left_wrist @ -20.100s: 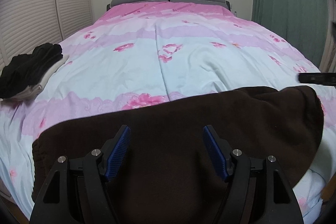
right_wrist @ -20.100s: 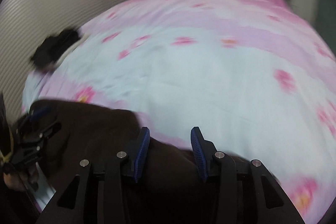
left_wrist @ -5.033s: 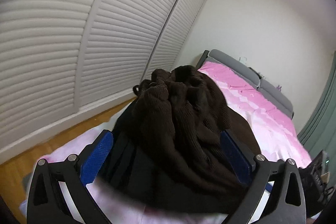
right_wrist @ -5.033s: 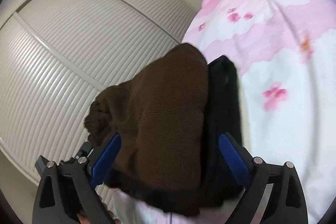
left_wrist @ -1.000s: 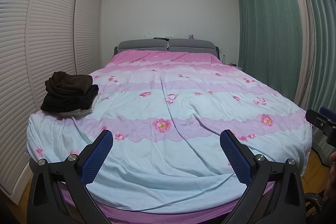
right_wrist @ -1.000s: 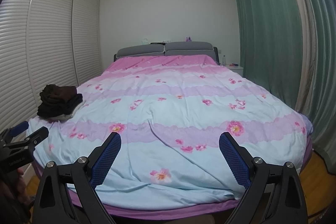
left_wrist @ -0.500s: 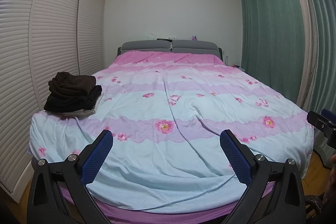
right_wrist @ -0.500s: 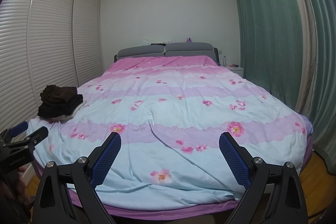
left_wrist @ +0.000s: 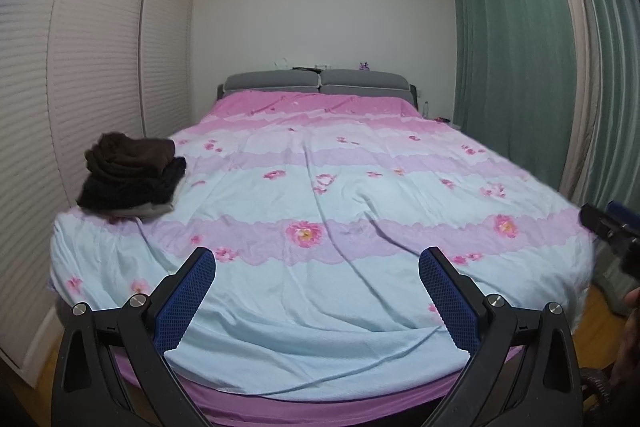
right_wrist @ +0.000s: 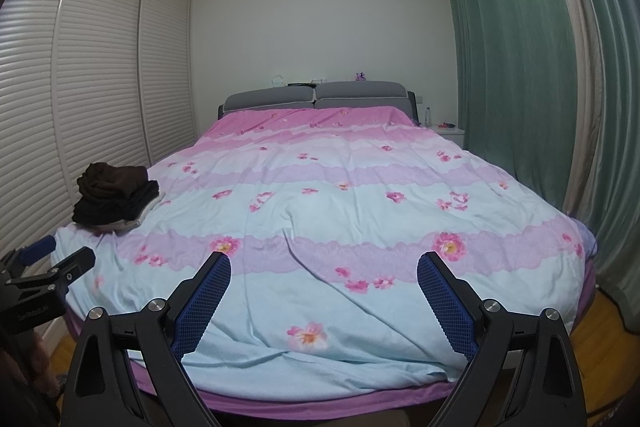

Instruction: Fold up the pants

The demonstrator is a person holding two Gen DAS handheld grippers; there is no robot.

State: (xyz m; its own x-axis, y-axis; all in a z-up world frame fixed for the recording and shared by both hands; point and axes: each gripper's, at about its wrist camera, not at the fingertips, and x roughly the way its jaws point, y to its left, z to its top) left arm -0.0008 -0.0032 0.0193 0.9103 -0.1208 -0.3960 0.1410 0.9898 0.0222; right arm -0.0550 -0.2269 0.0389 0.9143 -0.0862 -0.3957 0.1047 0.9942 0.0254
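Observation:
The folded brown pants [left_wrist: 130,155] lie on top of a pile of folded dark clothes [left_wrist: 132,193] at the bed's left edge; they also show in the right wrist view [right_wrist: 112,179]. My left gripper [left_wrist: 316,259] is open and empty, held off the foot of the bed. My right gripper [right_wrist: 323,263] is open and empty, also off the foot of the bed. Each gripper shows at the edge of the other's view: the right one [left_wrist: 612,231] and the left one [right_wrist: 44,267].
The bed [left_wrist: 360,187] has a pink, lilac and pale blue flowered cover and a grey headboard [left_wrist: 316,83]. White louvred wardrobe doors [left_wrist: 80,75] run along the left. Green curtains [left_wrist: 520,47] hang on the right. A nightstand [right_wrist: 450,133] stands by the headboard.
Both grippers have shifted only slightly; the left view has drifted a little closer to the bed. The pile of clothes has not moved.

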